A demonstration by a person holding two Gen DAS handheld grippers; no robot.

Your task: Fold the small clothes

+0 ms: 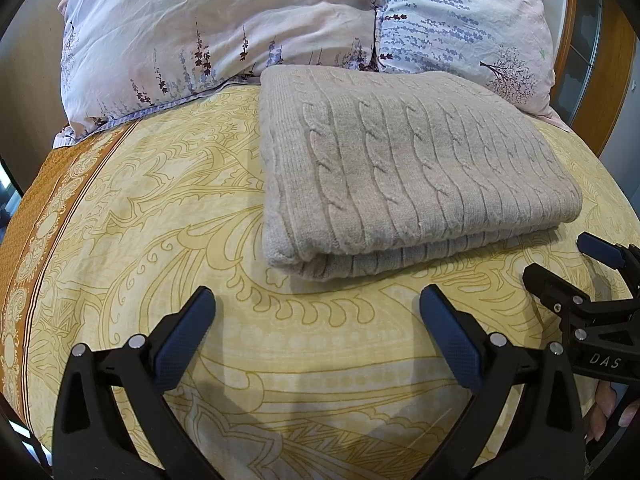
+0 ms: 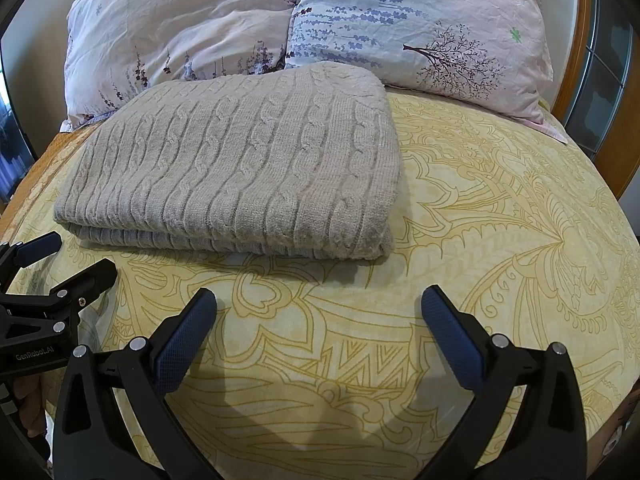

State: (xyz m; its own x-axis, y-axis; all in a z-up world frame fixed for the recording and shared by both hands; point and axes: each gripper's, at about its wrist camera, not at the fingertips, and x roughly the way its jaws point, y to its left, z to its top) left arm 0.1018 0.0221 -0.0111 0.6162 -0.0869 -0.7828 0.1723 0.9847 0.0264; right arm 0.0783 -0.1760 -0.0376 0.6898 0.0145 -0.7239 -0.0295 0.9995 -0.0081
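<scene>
Beige cable-knit sweater (image 1: 408, 168) is lying folded into a neat rectangle w/ layered edges showing, on the yellow patterned bed sheet (image 1: 168, 208), its far edge touching the floral pillows (image 1: 224, 28). Sweater is sitting just beyond both tongs, not touching either. Left tongs (image 1: 316, 304) & right tongs (image 2: 318, 304) are hovering over the sheet w/ jaws spread wide, gripping nothing.

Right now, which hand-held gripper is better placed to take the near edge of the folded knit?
Probably the left hand-held gripper. In its view the folded knit lies almost straight ahead, near fold just beyond the open fingers. The right hand-held gripper, also open, sees it off to its left.
</scene>
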